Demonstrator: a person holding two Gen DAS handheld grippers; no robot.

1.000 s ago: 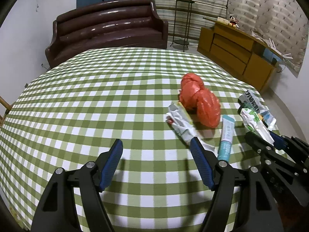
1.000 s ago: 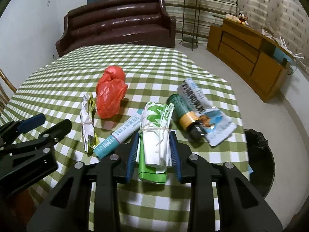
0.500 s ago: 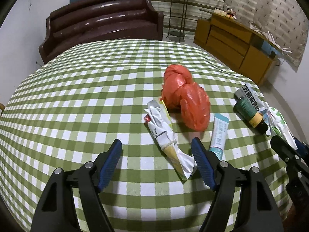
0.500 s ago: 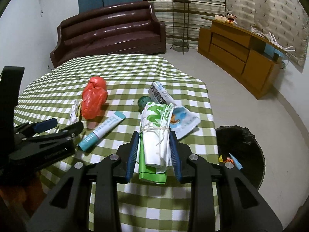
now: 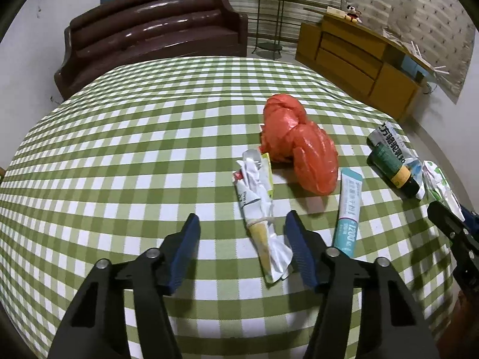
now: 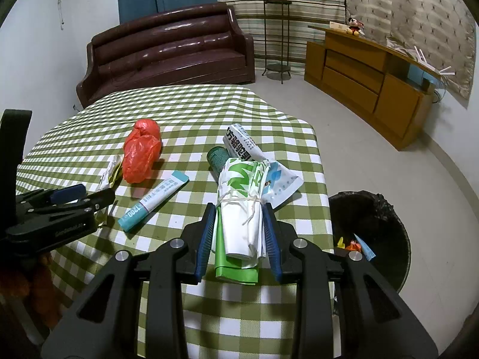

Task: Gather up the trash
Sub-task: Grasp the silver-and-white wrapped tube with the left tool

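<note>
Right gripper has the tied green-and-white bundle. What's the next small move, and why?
Probably swing the right gripper to the right, over the black bin on the floor beside the table, then open. The bundle is clamped between its fingers and looks clear of the cloth, and the bin already holds scraps. The left gripper is open around a crumpled wrapper.

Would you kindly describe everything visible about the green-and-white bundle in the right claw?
The green-and-white bundle is rolled, crinkled plastic packaging, white with green leaf print, a plain green sheet poking out below. White string ties its middle. It lies lengthwise between the right claw's blue pads, clamped, held above the checkered tablecloth.
</note>
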